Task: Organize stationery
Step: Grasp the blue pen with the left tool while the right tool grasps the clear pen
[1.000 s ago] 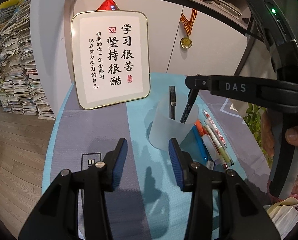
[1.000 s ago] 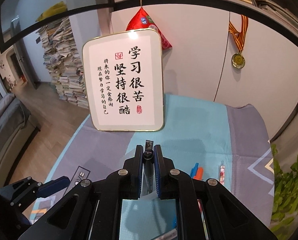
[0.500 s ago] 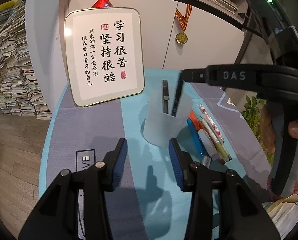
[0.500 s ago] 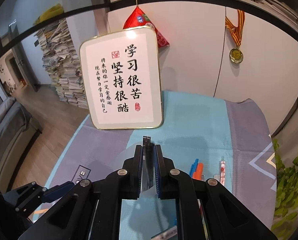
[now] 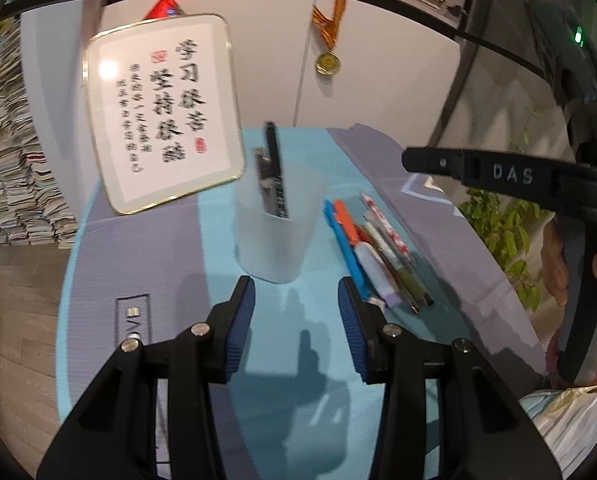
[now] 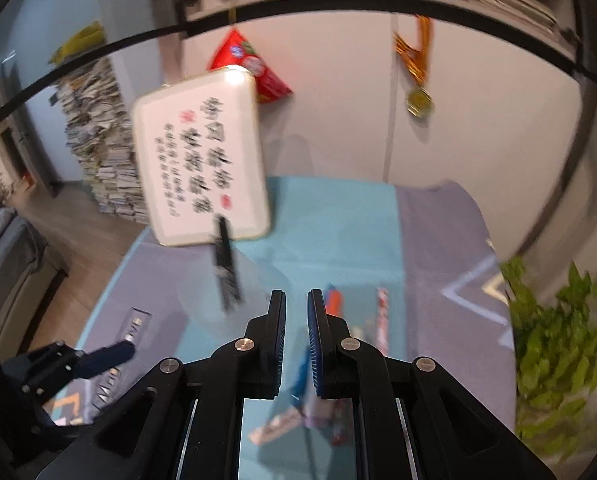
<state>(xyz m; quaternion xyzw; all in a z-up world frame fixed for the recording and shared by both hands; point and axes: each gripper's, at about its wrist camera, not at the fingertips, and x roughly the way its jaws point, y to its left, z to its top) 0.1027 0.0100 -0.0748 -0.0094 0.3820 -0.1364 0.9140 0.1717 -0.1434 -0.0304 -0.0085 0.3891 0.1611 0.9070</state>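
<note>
A translucent cup (image 5: 276, 232) stands on the blue and grey cloth (image 5: 170, 248) with two black pens (image 5: 272, 172) upright in it. Just in front of the cup my left gripper (image 5: 296, 300) is open and holds nothing. Several loose pens (image 5: 374, 252) lie right of the cup. In the right wrist view the blurred cup (image 6: 218, 296) and black pens (image 6: 226, 272) sit left of my right gripper (image 6: 297, 300). Its jaws stand almost closed with nothing between them, above the loose pens (image 6: 382, 312). The right gripper's finger (image 5: 438, 162) shows at the right of the left wrist view.
A framed calligraphy board (image 5: 162, 112) leans on the wall behind the cup. A medal (image 5: 327, 62) hangs on the wall. A green plant (image 5: 498, 232) stands off the table's right edge. Tall paper stacks (image 5: 6, 160) fill the floor at left.
My right gripper has moved to the right, away from the cup, and the black pen it held now stands in the cup. The left gripper shifted slightly toward the cup.
</note>
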